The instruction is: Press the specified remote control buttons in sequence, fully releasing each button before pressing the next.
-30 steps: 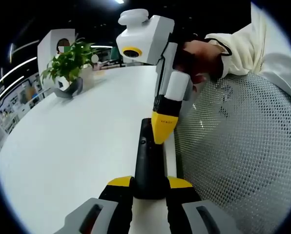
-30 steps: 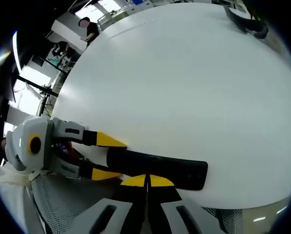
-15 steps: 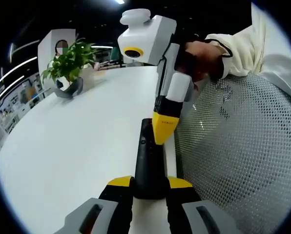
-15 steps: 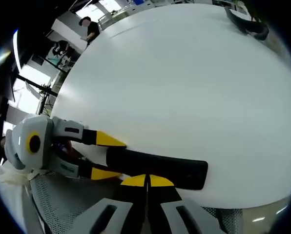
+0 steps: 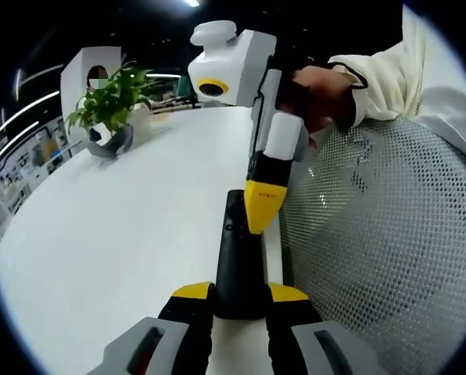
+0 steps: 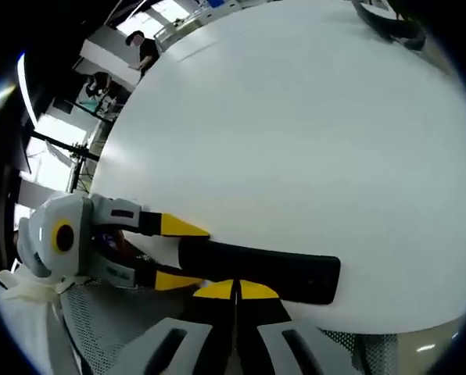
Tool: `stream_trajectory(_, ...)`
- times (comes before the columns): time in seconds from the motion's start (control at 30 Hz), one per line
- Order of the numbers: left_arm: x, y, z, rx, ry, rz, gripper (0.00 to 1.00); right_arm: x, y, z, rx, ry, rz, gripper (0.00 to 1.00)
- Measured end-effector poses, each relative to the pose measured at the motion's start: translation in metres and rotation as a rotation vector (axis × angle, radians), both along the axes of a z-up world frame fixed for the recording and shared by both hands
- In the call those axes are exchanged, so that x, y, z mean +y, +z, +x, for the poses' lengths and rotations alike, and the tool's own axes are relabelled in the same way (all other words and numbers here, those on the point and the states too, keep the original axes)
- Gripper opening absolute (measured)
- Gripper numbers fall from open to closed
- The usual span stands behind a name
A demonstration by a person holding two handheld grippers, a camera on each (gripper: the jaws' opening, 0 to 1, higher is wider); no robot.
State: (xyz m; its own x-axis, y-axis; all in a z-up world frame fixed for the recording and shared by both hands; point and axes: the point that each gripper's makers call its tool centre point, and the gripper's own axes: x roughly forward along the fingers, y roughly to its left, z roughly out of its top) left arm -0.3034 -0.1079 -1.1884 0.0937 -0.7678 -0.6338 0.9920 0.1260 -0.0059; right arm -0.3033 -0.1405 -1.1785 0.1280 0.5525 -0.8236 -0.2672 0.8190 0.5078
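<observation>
Remote control (image 5: 238, 258), black and slim, is lying at the white table's (image 5: 131, 226) edge, lower centre of the left gripper view, with its long axis running straight away from the left gripper (image 5: 238, 295) toward the top of the frame. That gripper's yellow-tipped jaws are clamping the near end of it from both sides, so it's basically being pinned in place.

The right gripper (image 5: 262, 215) is coming down from the upper middle, its two fingers pressed together into one yellow point, gripping nothing. That tip is sitting on or just above the remote's far half, right beside a small button; I can't tell if it's actually touching.

In the right gripper view the remote (image 6: 260, 267) is lying crosswise just beyond the shut tips (image 6: 234, 289), left gripper (image 6: 164, 251) holding its left end.

So the right one is doing the poking: next press is just a short dab along that axis, I'd guess. A potted plant (image 5: 108, 101) is sitting well off at upper left, a mesh chair (image 5: 381, 234) on the right.
</observation>
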Motion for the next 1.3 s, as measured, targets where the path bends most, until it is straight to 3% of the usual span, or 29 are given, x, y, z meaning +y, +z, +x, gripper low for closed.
stream_trajectory(0.13,-0.0001,0.0000,0.0000,0.000,0.000,-0.001,0.25,0.0008,0.0007,0.0054,-0.037,-0.003,0.006,0.00)
stream_trajectory(0.6,-0.0003,-0.0003,-0.0002,0.000,-0.002,-0.002,0.25,0.0048,-0.0023,0.0078,-0.067,0.024,-0.005,0.00)
stream_trajectory(1.3,-0.0007,-0.0008,-0.0002,-0.002,-0.006,0.003,0.25,0.0043,-0.0032,0.0083,-0.039,-0.014,0.023,0.00)
